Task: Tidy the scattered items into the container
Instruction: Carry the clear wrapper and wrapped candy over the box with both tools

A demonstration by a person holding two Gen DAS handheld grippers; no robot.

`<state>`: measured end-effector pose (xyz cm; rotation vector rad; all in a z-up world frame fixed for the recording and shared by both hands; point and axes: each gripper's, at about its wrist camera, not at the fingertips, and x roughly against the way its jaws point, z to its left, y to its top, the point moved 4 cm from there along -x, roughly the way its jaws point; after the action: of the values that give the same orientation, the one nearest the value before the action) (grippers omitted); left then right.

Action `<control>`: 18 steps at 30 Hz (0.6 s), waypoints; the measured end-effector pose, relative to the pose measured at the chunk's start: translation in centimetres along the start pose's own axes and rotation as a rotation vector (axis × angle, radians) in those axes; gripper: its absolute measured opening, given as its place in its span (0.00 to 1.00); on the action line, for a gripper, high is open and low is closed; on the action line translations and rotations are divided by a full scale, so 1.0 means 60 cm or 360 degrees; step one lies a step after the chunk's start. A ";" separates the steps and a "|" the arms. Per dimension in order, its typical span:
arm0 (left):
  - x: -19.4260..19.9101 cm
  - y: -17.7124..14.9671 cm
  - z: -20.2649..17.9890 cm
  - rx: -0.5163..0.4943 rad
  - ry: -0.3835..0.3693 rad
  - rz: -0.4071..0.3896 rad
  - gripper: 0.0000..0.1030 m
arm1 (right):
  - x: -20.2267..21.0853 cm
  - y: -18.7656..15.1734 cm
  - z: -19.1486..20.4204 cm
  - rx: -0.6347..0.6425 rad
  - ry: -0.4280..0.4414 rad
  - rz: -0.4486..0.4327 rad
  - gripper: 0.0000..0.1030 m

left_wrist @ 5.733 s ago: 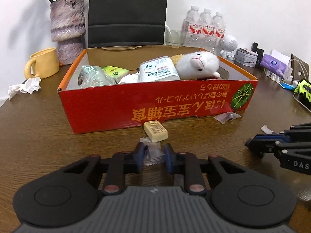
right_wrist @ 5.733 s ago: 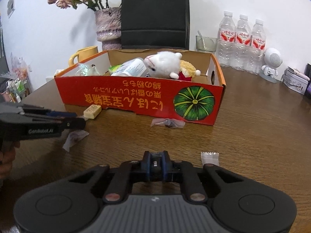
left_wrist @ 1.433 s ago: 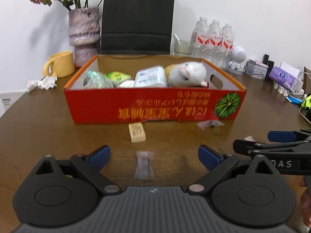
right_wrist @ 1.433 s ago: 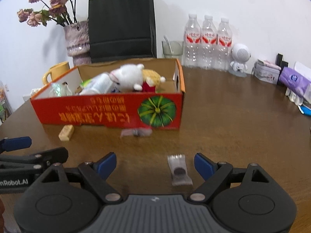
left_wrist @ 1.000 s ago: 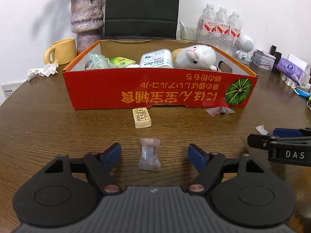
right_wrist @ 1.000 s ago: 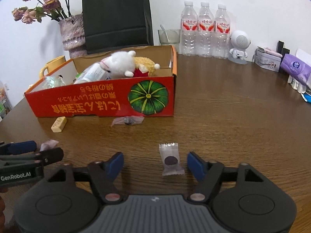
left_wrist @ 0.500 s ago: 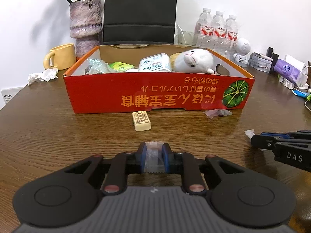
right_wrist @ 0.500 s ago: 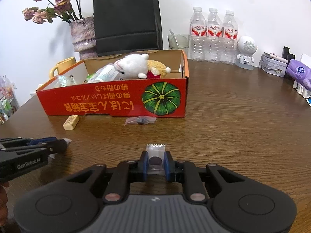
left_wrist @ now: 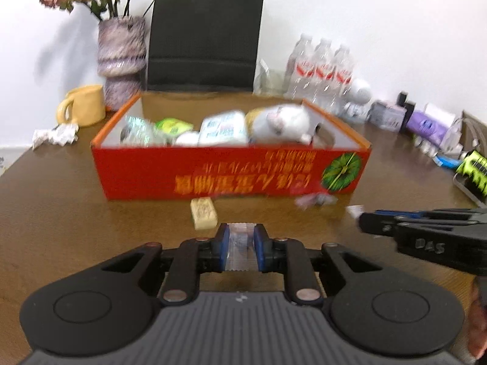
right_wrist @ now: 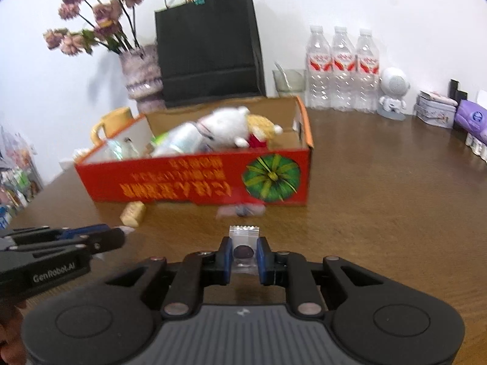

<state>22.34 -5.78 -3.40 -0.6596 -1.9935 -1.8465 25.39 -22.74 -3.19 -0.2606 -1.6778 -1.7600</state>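
A clear-wrapped candy sits pinched in the left tool; a dark-centred wrapped candy is pinched in the right tool. Both hover above the bench, near the red box.

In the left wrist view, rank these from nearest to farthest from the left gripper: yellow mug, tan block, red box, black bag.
From the left gripper, shut on a clear wrapped candy:
1. Tan block, on the table just ahead, slightly left.
2. Red box, directly ahead behind the block.
3. Yellow mug, far left, past the box's left corner.
4. Black bag, behind the box at the wall.
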 end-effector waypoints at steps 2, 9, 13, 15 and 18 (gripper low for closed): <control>0.007 0.021 0.001 0.0005 -0.0018 -0.0047 0.18 | 0.001 0.020 0.012 0.0007 0.0021 -0.0035 0.15; -0.005 0.100 0.023 0.0037 -0.0033 -0.0175 0.18 | -0.017 0.115 0.066 0.0065 0.0072 -0.0173 0.15; -0.031 0.142 0.048 0.0056 -0.0017 -0.0227 0.18 | -0.048 0.166 0.092 0.0092 0.0084 -0.0224 0.15; -0.050 0.158 0.064 0.0075 -0.0009 -0.0234 0.18 | -0.072 0.184 0.101 0.0100 0.0087 -0.0227 0.15; -0.082 0.176 0.087 0.0099 0.0003 -0.0237 0.18 | -0.109 0.199 0.111 0.0110 0.0085 -0.0215 0.15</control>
<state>32.56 -0.60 2.22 -0.5033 -2.1415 -1.8575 35.27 -13.57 3.63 -0.0701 -1.7493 -1.7856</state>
